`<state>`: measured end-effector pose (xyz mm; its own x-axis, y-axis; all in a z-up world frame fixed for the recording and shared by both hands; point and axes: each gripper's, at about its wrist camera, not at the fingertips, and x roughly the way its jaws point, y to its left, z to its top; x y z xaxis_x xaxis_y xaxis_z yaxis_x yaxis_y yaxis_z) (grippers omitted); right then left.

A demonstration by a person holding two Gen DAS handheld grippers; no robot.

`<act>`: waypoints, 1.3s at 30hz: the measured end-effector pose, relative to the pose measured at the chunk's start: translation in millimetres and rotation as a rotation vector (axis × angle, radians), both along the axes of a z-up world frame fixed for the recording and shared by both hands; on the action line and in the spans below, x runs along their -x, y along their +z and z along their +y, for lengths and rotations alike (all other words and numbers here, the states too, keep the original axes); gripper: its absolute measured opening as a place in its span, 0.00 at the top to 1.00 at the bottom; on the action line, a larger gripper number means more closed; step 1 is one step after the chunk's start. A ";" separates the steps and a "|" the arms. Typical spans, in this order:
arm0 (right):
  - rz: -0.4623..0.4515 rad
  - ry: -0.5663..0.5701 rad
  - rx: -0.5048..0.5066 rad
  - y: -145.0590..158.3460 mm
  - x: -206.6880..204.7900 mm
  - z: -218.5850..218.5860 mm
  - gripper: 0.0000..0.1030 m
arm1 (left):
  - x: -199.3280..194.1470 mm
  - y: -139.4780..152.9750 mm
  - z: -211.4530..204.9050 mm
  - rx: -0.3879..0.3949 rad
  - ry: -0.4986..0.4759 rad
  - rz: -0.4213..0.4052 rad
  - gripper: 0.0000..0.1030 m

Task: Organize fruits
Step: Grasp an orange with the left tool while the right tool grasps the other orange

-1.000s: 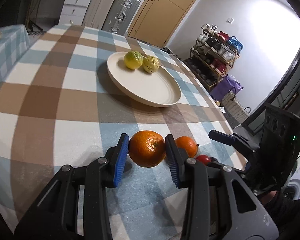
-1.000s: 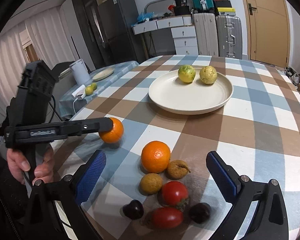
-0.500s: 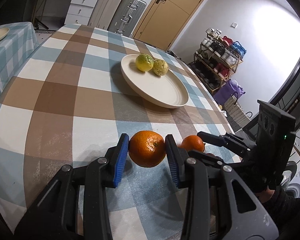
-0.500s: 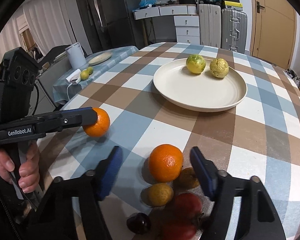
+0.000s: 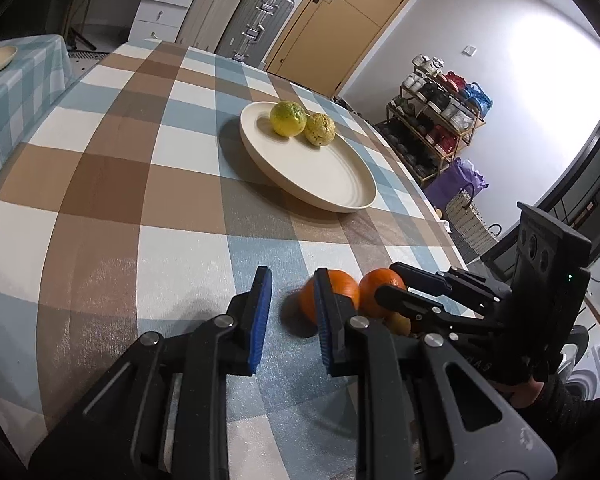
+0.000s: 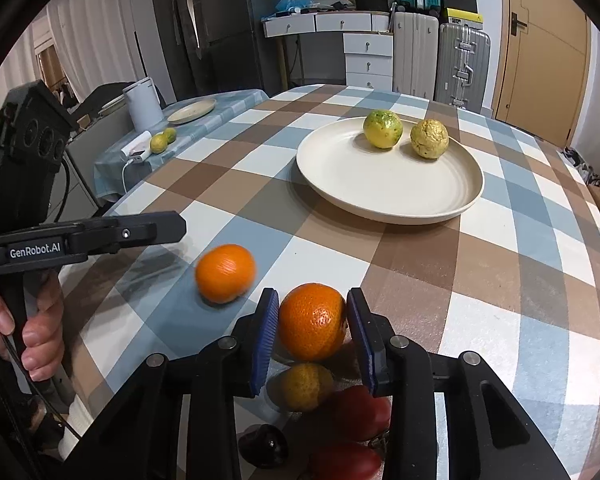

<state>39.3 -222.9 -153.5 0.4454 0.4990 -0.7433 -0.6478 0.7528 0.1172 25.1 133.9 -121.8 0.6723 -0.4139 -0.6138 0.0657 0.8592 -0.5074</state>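
Observation:
A cream plate [image 6: 388,196] [image 5: 320,176] holds a green-yellow fruit [image 6: 382,128] and a bumpy yellow fruit [image 6: 429,138]. My right gripper [image 6: 312,330] is shut on a large orange [image 6: 313,321] low over the checked tablecloth; it also shows in the left wrist view [image 5: 382,291]. A second orange [image 6: 225,273] [image 5: 342,286] lies loose and blurred on the cloth, just right of my left gripper [image 5: 290,312], which is open and empty. Below the right gripper lie a small yellow-brown fruit [image 6: 302,386], red tomatoes [image 6: 360,406] and a dark fruit [image 6: 262,442].
A side table [image 6: 204,120] at the left holds a small plate, a white kettle [image 6: 142,102] and two small fruits. Suitcases [image 6: 462,64], drawers and a door stand behind the table. A shoe rack [image 5: 432,128] is off the table's right edge.
My left gripper let go of its orange, which now rolls free to the right of the fingers. My right gripper moved forward and closed on the other orange.

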 end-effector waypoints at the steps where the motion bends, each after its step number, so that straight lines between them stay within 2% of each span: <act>1: 0.005 -0.002 -0.009 -0.2 -1.2 -1.2 0.65 | -0.8 -0.6 0.1 0.005 -0.003 0.003 0.83; 3: 0.021 -0.009 -0.035 -0.7 -3.8 -5.0 0.65 | -2.4 -1.7 -1.2 0.014 -0.011 0.013 0.78; 5: 0.037 -0.018 -0.061 -1.5 -6.1 -8.4 0.66 | -3.5 -2.1 -5.0 0.024 -0.023 0.019 0.61; 6: 0.046 -0.023 -0.076 -1.9 -7.0 -9.9 0.66 | -4.5 -1.9 -8.8 0.027 -0.034 0.024 0.56; 7: 0.050 -0.025 -0.087 -2.1 -7.4 -10.9 0.66 | -4.9 -1.7 -12.3 0.025 -0.040 0.025 0.43; 8: 0.055 -0.026 -0.103 -1.9 -8.0 -12.4 0.66 | -5.5 -1.0 -16.4 0.026 -0.049 0.024 0.36; 9: 0.057 -0.027 -0.112 -1.6 -8.0 -13.6 0.66 | -5.8 -0.3 -19.6 0.024 -0.053 0.023 0.34; 13: 0.061 -0.036 -0.159 1.1 -8.9 -21.2 0.66 | -10.9 -1.2 -34.9 0.008 -0.084 0.043 0.34; 17: 0.076 -0.051 -0.253 7.4 -13.2 -37.0 0.66 | -14.7 -4.7 -51.3 -0.025 -0.109 0.065 0.34; 21: 0.079 -0.066 -0.318 13.7 -16.6 -52.9 0.66 | -21.0 -8.4 -69.4 -0.091 -0.128 0.080 0.34; 24: 0.065 -0.072 -0.330 17.2 -16.1 -61.7 0.66 | -26.3 -10.5 -80.2 -0.133 -0.139 0.086 0.35; 27: 0.068 -0.080 -0.342 17.2 -15.6 -70.3 0.66 | -28.5 -10.3 -89.6 -0.167 -0.146 0.081 0.49; 28: 0.068 -0.083 -0.344 16.9 -15.4 -73.5 0.66 | -28.2 -9.8 -93.0 -0.190 -0.153 0.078 0.67; 30: 0.066 -0.088 -0.350 16.7 -14.6 -80.0 0.66 | -30.0 -10.1 -96.9 -0.191 -0.180 0.074 0.66; 39: 0.066 -0.097 -0.375 13.2 -14.5 -95.4 0.66 | -34.5 -5.8 -89.5 -0.174 -0.152 0.069 0.67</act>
